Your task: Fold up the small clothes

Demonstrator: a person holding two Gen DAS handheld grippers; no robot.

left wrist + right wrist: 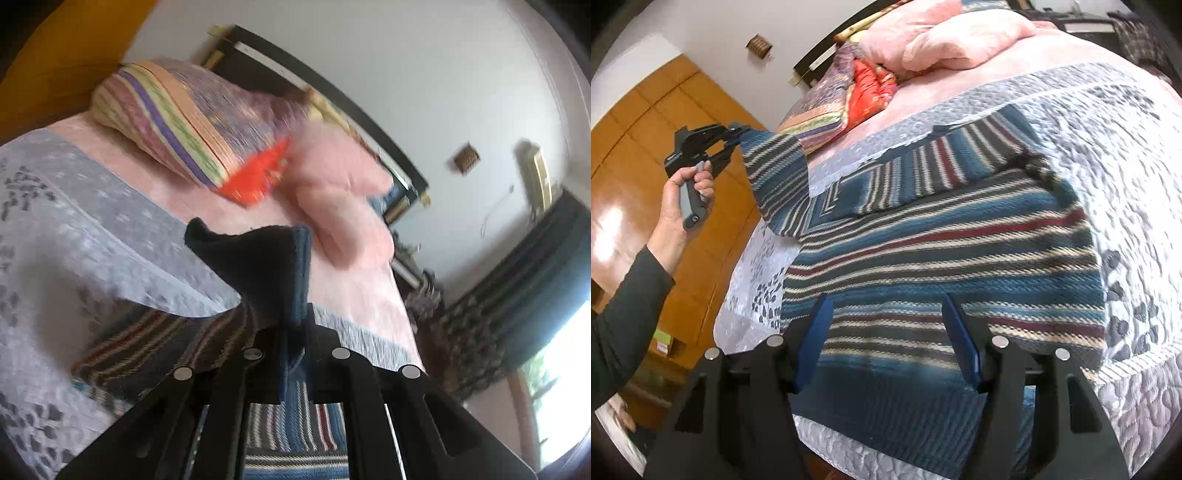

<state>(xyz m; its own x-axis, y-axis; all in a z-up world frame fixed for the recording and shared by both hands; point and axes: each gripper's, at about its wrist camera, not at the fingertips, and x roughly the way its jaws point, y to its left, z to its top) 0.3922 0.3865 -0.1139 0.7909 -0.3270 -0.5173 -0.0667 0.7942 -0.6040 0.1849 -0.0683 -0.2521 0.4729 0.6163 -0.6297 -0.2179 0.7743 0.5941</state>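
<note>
Nowhere legible writing on sweater (942,236).

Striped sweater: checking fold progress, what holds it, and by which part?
Left tongs pinch the striped sweater at its sleeve cuff; right tongs hold nothing.

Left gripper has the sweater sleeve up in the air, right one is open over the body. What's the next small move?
Probably carry the left gripper across and lay the sleeve flat on the sweater body. The sleeve is pinched at its cuff and hangs off the bed's side, while the other sleeve already lies folded across the chest. The right gripper hovers open, free to steady the hem.
</note>
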